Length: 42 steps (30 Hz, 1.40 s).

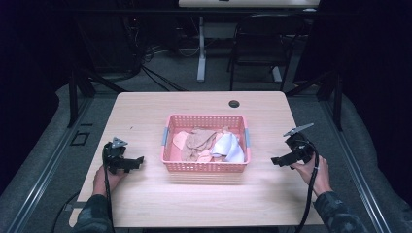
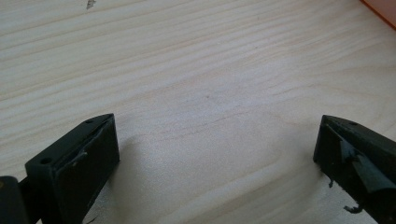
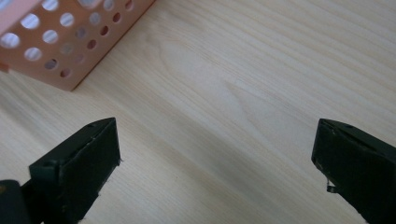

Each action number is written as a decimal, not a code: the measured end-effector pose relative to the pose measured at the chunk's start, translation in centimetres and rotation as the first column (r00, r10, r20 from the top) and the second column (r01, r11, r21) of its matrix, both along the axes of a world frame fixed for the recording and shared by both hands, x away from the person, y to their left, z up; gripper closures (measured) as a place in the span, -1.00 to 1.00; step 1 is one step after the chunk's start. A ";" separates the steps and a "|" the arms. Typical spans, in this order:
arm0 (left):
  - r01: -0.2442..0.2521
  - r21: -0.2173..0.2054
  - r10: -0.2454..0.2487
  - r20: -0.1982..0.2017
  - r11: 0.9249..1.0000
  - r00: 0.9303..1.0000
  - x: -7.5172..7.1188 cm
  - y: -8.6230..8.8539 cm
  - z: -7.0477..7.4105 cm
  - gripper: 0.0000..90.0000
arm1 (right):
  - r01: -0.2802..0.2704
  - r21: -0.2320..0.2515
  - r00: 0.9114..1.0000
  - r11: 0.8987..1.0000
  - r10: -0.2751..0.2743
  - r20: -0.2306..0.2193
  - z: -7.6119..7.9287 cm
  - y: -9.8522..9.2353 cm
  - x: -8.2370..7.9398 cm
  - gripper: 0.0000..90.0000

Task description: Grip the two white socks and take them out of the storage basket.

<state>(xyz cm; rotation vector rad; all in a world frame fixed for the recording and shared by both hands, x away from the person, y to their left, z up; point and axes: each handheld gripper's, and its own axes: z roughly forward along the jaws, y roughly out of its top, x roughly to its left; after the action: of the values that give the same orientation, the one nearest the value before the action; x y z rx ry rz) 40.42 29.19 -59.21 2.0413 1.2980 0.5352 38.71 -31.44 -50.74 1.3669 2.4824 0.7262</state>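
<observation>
Flanking a pink basket (image 1: 205,166) of cloths (image 1: 209,144) at mid-table, ready to reach in.
From above, the left gripper (image 1: 138,160) and right gripper (image 1: 275,160) rest either side, aimed inward. Left gripper view: jaws spread wide over bare table (image 2: 210,84), holding nothing. Right gripper view: jaws equally wide, empty, basket corner far left.

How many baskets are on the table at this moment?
1. A pink perforated basket sits mid-table between the left gripper and right gripper, holding tan and white cloth pieces. Both grippers are open and apart from it.
</observation>
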 end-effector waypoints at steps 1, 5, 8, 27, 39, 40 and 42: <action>0.000 0.000 0.000 0.000 1.000 1.000 0.0 0.0 0.0 -1.00 | -0.003 0.004 1.000 1.000 0.003 -0.002 0.2 0.1 0.0 -0.99; 0.002 0.002 -0.002 0.000 1.000 1.000 0.0 0.0 0.0 -1.00 | -0.017 0.003 1.000 1.000 0.017 0.011 1.0 0.7 0.0 -0.99; 0.001 0.000 -0.001 0.000 1.000 1.000 0.0 0.0 0.0 -1.00 | -0.025 0.015 1.000 1.000 0.025 0.015 1.7 1.2 0.1 -0.99; -0.003 0.000 0.003 -0.001 1.000 1.000 -0.1 0.0 0.0 -1.00 | -0.160 0.020 0.987 0.987 0.159 0.025 5.0 7.9 2.0 -0.95; -0.004 -0.001 0.004 -0.001 1.000 1.000 -0.1 0.0 0.0 -1.00 | -0.208 0.012 0.978 0.978 0.208 0.001 6.3 11.0 3.6 -0.93; -0.003 0.000 0.003 -0.001 1.000 1.000 -0.1 0.0 0.0 -1.00 | -0.209 0.005 0.978 0.978 0.209 -0.004 6.4 11.2 3.7 -0.92; -0.004 0.000 0.004 -0.001 1.000 1.000 -0.1 0.0 0.0 -1.00 | -0.218 0.004 0.976 0.976 0.218 -0.012 6.4 11.7 3.9 -0.91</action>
<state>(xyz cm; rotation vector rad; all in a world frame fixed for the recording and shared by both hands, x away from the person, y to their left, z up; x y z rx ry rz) 40.35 29.15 -59.20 2.0396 1.3025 0.5354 42.64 -19.74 -44.31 1.1122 2.6705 0.7662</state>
